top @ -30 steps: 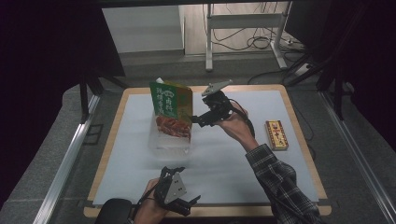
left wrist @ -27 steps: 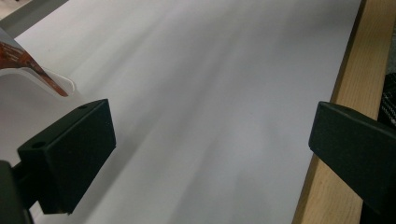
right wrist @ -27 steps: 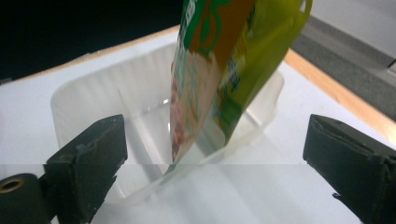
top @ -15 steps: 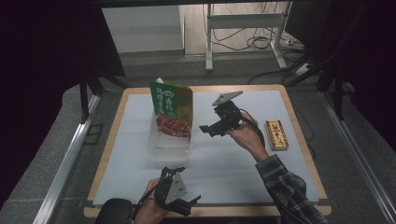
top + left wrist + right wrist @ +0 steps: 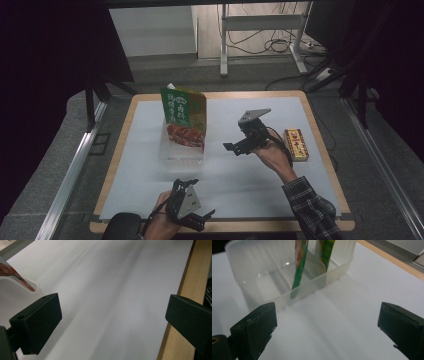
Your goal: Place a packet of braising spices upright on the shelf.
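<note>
table (image 5: 150, 102): wood-rimmed, white sheet on top | small yellow-and-red box (image 5: 296, 144): flat on the table near its right edge | grey floor (image 5: 55, 165): around the table | metal rail (image 5: 70, 172): along the table's left side | white frame legs (image 5: 260, 35): beyond the table's far edge | cables (image 5: 260, 46): on the floor by those legs

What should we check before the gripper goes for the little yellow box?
1. Right gripper open and holding nothing: ok.
2. Green packet standing upright in the clear tub: ok.
3. Yellow box lying free on the white mat, nothing on top: ok.
4. Left gripper open, by the near table edge, out of the way: ok.
5. Which tub compartment is meant for the box: cannot tell.
</note>
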The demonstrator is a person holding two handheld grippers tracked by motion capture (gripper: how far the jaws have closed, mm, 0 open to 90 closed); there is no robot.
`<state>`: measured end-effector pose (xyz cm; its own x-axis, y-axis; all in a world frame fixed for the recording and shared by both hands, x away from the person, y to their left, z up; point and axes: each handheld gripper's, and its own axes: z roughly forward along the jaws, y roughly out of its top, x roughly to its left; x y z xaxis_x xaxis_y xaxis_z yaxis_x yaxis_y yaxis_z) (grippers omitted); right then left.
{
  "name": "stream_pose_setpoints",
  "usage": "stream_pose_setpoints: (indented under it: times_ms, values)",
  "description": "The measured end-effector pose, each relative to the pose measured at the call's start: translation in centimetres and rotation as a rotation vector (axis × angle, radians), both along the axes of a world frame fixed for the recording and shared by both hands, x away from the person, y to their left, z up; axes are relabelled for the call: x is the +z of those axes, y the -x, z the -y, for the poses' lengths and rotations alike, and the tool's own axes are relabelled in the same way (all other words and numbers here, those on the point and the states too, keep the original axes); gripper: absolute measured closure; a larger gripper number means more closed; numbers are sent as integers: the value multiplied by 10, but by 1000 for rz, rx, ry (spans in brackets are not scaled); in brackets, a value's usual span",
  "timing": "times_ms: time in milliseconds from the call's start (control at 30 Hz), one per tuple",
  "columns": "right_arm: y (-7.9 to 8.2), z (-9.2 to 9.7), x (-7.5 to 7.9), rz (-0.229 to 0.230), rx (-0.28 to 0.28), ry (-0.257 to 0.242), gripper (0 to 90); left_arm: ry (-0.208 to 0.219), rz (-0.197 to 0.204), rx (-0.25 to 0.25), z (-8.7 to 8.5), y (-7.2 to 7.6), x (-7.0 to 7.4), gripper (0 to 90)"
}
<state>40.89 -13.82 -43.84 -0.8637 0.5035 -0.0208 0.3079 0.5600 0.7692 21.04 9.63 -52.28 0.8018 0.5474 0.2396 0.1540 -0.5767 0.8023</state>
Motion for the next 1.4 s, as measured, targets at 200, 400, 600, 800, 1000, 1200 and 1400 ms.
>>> stream_pose_setpoints:
  times_ms: [200,400,600,800,1000,1200,1400]
  values:
    - [1,8,-9,-22,-19,23,23,-6,3,-1,0,0,0,3]
    - [-2,18,-16,-29,-55,33,23,-3,4,2,-2,0,1,3]
    - [-7,29,-24,-37,-112,49,26,3,1,14,-4,-1,1,3]
    - [-13,44,-27,-51,-169,34,27,-6,3,9,-4,-2,1,4]
    - [-17,56,-29,-44,-206,36,27,-7,3,11,-5,-2,1,4]
    - [-21,66,-30,-26,-249,38,27,-6,5,13,-4,-2,1,6]
    - [-27,81,-31,-30,-309,47,27,-6,6,15,-4,-2,1,7]
